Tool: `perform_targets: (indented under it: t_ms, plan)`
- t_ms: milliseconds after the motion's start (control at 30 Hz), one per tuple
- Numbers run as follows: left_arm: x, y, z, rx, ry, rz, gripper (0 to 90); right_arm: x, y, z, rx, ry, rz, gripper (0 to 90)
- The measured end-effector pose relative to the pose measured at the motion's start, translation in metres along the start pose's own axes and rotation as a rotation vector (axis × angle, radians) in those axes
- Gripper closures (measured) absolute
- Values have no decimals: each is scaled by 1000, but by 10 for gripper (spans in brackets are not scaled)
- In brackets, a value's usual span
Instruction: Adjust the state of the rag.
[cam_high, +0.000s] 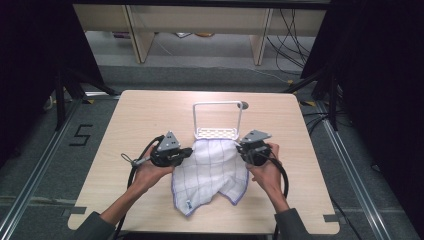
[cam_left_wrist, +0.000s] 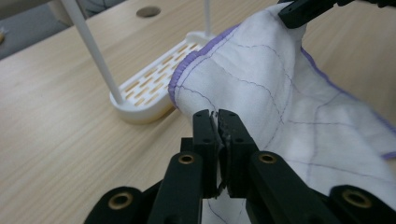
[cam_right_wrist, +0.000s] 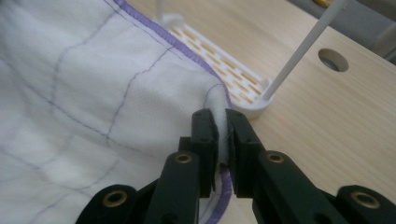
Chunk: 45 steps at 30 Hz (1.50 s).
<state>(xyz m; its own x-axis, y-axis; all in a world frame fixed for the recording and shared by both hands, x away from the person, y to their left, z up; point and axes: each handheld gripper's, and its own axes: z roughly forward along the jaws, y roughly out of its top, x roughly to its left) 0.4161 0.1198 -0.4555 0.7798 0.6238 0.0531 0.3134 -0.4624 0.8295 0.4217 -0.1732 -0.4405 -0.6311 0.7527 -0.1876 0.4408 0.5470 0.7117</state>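
On the table (cam_high: 135, 115), seen from the high view, the left gripper (cam_high: 186, 154) and the right gripper (cam_high: 241, 148) each pinch a top corner of the white cloth (cam_high: 210, 170), which lies just before the white rack (cam_high: 217, 120). From the left gripper view, its jaws are closed on the cloth (cam_left_wrist: 261, 84) edge. From the right gripper view, its jaws clamp the purple hem (cam_right_wrist: 187, 51). I judge the cloth is being raised to hang; next it needs lifting over the rack's bar.

Each hand-held gripper, left (cam_high: 186, 152) and right (cam_high: 242, 148), is clamped tight.
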Motion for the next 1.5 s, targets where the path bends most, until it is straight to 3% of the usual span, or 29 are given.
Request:
perform_targets:
  t_ms: [33,67,100,133,167,233,300,333,367,400,433,467,500,567,667,733,833,933,967,1000,1067,1200,1233,1267,1300,1400,1433,1500]
  plan:
    - [0,0,0,0,0,0,827,0,0,0,0,0,0,821]
    - [1,-5,12,29,14,2,827,2,0,13,40,-21,-19,803]
    - [3,-8,19,57,8,-5,757,3,-1,29,83,-46,-37,734]
    - [5,-12,26,74,6,-39,662,4,-3,44,133,-76,-51,677]
    - [6,-15,31,70,6,-73,662,4,-3,44,133,-76,-51,677]
    - [8,-18,29,93,18,-73,556,6,-5,45,133,-101,-80,622]
    - [7,-17,13,72,25,-72,482,6,-5,32,103,-87,-60,579]
    - [6,-17,5,59,20,-73,467,6,-7,21,84,-80,-29,565]
    - [3,-18,-7,43,6,-80,465,6,-9,13,74,-62,-11,558]
    - [0,-20,-18,40,-11,-75,461,9,-18,-7,54,-20,54,552]
    - [-4,-22,-28,39,-33,-60,461,9,-18,-7,54,-20,54,552]
    - [-9,-25,-36,35,-44,-61,457,11,-24,-15,48,15,95,552]
    - [-15,-30,-42,22,-63,-67,455,13,-31,-21,46,30,86,551]
    - [-22,-41,-53,44,-96,-56,454,20,-47,-31,53,76,104,550]
    - [-35,-60,-60,31,-133,-141,454,34,-69,-47,51,151,167,546]
    - [-44,-69,-63,30,-138,-145,454,37,-73,-48,44,158,153,545]
    - [-57,-78,-68,39,-156,-129,464,51,-77,-50,50,179,156,539]
    - [-66,-80,-68,53,-193,-125,467,63,-77,-46,49,200,116,534]
    - [-70,-81,-66,43,-195,-134,467,67,-77,-43,54,207,107,533]
    - [-71,-82,-64,52,-197,-113,466,71,-76,-41,64,218,102,529]
    - [-76,-87,-57,71,-195,-113,456,77,-76,-31,93,229,70,507]
    - [-83,-89,-44,103,-195,-98,425,81,-75,-25,91,232,75,508]
    - [-84,-89,-42,109,-194,-97,413,82,-74,-22,85,229,48,508]
    - [-85,-89,-40,117,-188,-69,408,84,-72,-20,102,222,27,509]
    - [-87,-89,-35,142,-189,-38,427,85,-73,-17,95,203,18,524]
    - [-88,-88,-31,142,-194,-26,498,83,-75,-14,132,210,29,595]
    - [-87,-87,-30,133,-185,14,562,81,-77,-12,128,219,20,633]
    - [-87,-86,-30,121,-198,44,716,77,-78,-13,115,215,24,787]
